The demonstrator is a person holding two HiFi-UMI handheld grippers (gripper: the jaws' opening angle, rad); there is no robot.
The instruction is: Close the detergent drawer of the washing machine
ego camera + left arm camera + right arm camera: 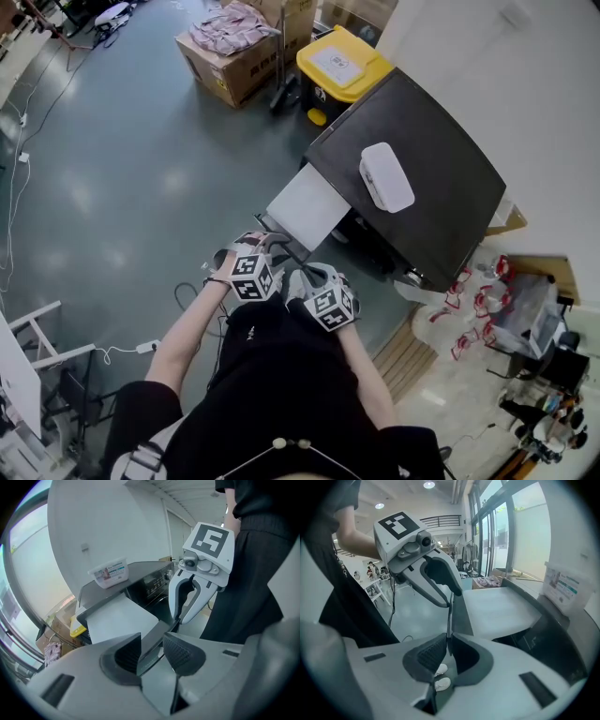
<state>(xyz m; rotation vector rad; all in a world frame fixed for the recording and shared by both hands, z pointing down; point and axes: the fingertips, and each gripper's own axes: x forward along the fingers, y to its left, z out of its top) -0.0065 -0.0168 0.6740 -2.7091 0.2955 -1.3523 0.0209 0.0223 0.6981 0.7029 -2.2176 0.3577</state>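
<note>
The dark washing machine (441,178) carries a white tub (386,176) on its top. Its detergent drawer (307,206) stands pulled out toward me, pale and flat on top. Both grippers meet at the drawer's dark front panel (457,616). My left gripper (267,246) is shut on the panel's edge, which runs between its pads (152,651). Just beside it, my right gripper (305,277) pinches the same thin edge between its pads (449,652). Each gripper view shows the other gripper: the right one (180,618) and the left one (451,592) clamped on the panel.
A yellow-lidded bin (342,64) and a cardboard box of clothes (234,47) stand beyond the machine. Cables trail over the grey floor at the left near a white rack (37,337). Bags and clutter (487,300) sit at the right by a wooden pallet (408,356).
</note>
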